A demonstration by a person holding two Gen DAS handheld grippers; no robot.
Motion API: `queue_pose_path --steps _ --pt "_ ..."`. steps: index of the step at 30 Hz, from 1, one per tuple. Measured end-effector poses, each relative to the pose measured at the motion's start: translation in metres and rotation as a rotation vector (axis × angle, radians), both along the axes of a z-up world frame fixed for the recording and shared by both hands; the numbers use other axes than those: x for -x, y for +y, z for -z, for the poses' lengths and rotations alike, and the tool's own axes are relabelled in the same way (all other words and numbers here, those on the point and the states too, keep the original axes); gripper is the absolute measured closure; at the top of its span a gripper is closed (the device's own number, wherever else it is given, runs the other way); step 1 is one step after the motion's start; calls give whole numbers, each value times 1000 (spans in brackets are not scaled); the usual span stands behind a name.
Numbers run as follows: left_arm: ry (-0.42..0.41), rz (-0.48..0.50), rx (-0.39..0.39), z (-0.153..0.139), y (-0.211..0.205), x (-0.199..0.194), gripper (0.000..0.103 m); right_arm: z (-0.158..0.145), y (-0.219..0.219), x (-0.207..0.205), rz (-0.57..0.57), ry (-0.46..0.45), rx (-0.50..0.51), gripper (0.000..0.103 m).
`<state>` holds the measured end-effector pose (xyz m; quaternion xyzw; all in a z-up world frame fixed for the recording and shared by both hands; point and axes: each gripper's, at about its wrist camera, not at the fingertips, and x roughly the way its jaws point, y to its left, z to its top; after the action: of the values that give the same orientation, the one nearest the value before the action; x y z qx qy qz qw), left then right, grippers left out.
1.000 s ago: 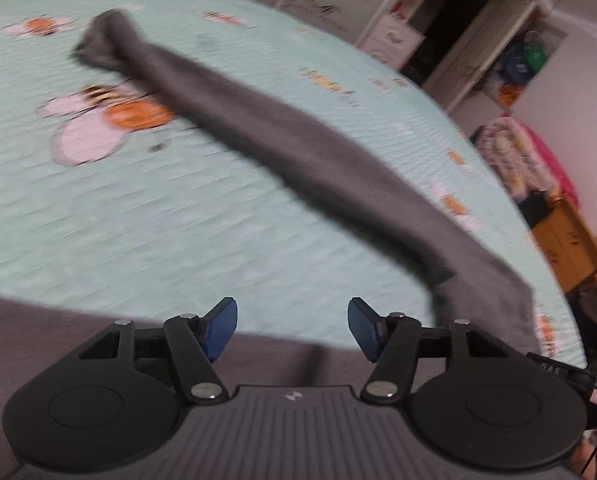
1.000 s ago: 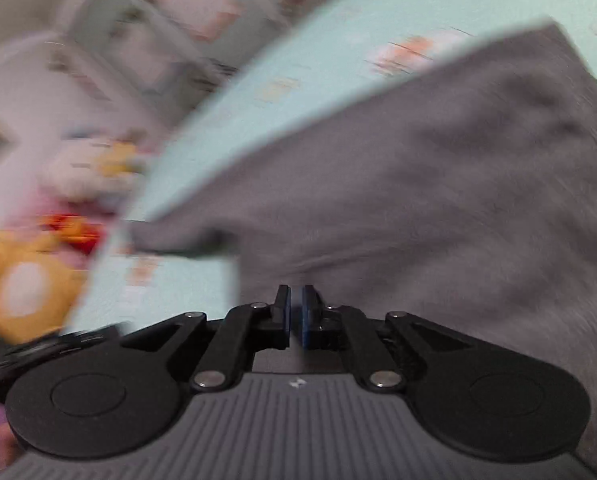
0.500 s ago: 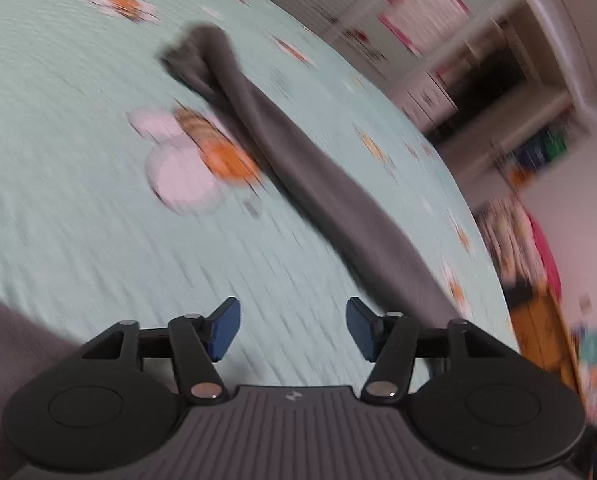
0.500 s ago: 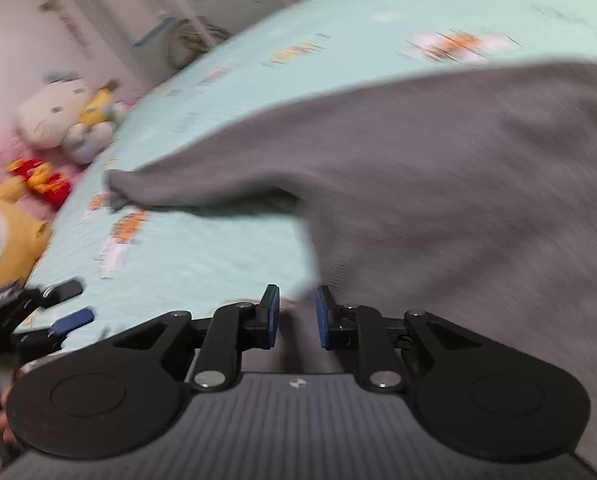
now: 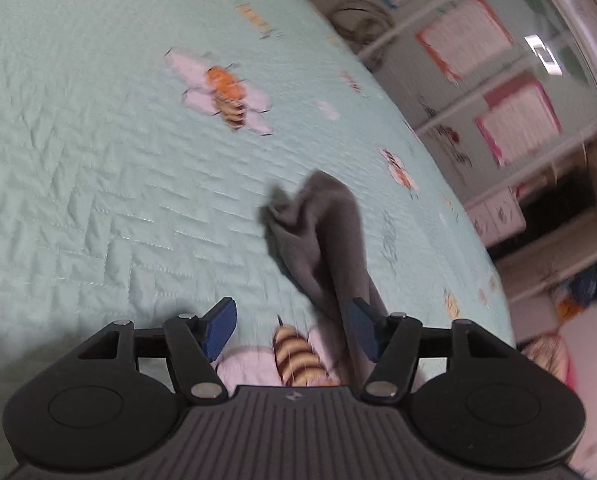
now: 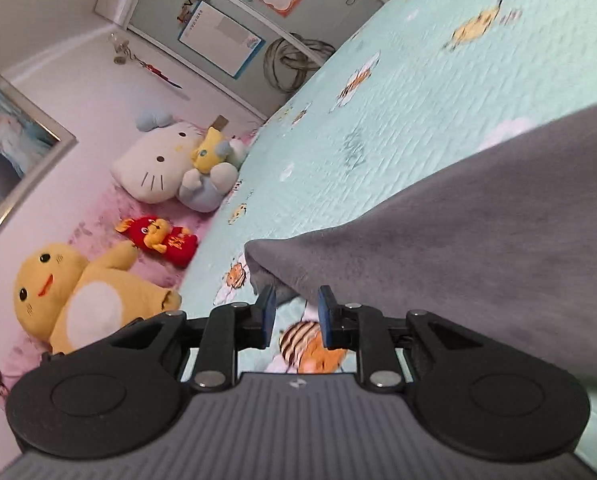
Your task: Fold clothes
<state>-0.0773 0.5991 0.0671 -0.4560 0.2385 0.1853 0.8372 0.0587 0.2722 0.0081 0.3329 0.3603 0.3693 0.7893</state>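
I am holding two black plastic grippers with ribbed grey bodies and blue pads over a bed. The bedspread [image 5: 78, 160] is pale mint, quilted in a zigzag stitch, and printed with orange striped bees on white flower shapes.

My left gripper [image 5: 290, 330] is hovering with its jaws wide apart and nothing between them. Just ahead of it, a grey sleeve [image 5: 330, 240] is lying on the bedspread. It looks like soft, matte knit cloth, forming a long narrow band that is running from beside the right-hand pad away to a crumpled, slightly twisted cuff end. One printed bee [image 5: 298, 356] is showing directly between the jaws, and another bee [image 5: 226, 96] is sitting farther ahead and to the left.

My right gripper [image 6: 294, 316] is also hovering with its jaws parted, more narrowly, and gripping nothing. The grey garment [image 6: 478, 240] is spreading ahead and to the right of it as a broad, fleecy, smooth sheet. Its rounded corner is lying just ahead of the fingertips, with the edge slightly lifted off the bedspread; I cannot tell whether it is touching the pads.

Ahead and to the left, beyond the bed's edge, plush toys are resting on a pink fuzzy surface: a yellow duck toy [image 6: 78, 300], a white cat toy [image 6: 158, 168] and a small red toy [image 6: 158, 240].
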Motion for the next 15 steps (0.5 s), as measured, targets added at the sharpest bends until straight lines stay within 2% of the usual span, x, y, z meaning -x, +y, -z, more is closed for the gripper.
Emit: queue_pose_path --steps 3,5,6,7,8,10,13,15 --pt "-32 -18 -2 4 15 -12 39 29 5 0 0 -74 28 79" --pt "-54 -31 -4 7 25 -20 39 40 3 1 -35 -79 36 79" --pt "-64 -37 -5 9 30 -23 39 37 3 0 -55 -100 25 75" --pt "-75 -43 -6 10 35 -27 39 35 3 0 -78 -140 10 64" --pt "-86 -49 -6 12 40 -31 39 34 5 0 -96 -162 4 60" --pt "-107 -62 -8 15 50 -39 41 36 9 -1 -120 -158 15 58" --pt "-113 -42 -53 18 58 -47 50 40 5 -3 -131 -142 -9 57" --pt "-95 -26 -80 23 61 -54 63 43 1 -4 -132 -127 -33 57"
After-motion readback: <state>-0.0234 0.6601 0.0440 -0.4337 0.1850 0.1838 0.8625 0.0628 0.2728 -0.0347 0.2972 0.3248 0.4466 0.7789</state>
